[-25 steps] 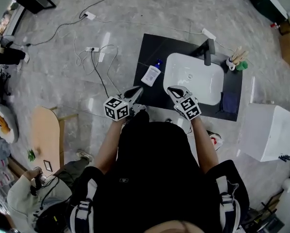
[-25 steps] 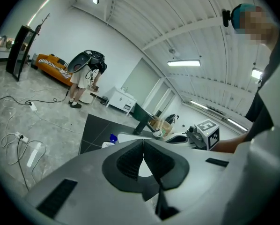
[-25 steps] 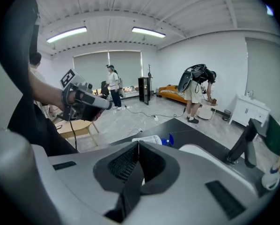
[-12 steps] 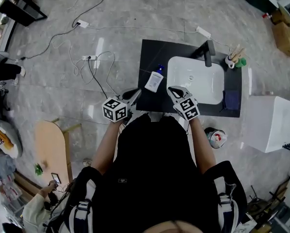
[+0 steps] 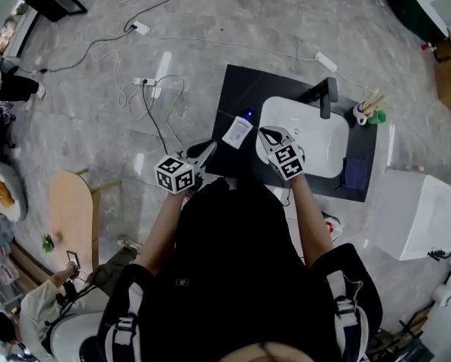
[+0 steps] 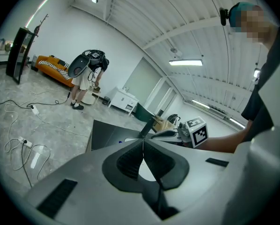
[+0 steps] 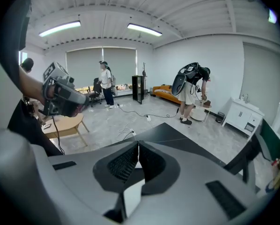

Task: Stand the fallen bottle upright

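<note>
The fallen bottle, white with a blue cap, lies flat on the black counter just left of the white sink. My right gripper hangs over the sink's left rim, close to the right of the bottle and apart from it, its jaws shut and empty. My left gripper sits at the counter's front left corner, below the bottle, also shut on nothing. In the left gripper view the right gripper's marker cube shows ahead.
A black faucet stands behind the sink, with a cup of brushes and a dark cloth at the counter's right end. A white cabinet is at right. Cables and a wooden table lie left. People stand farther off.
My right gripper has moved left, closer to the bottle. The left gripper has barely shifted. Both stay shut.
</note>
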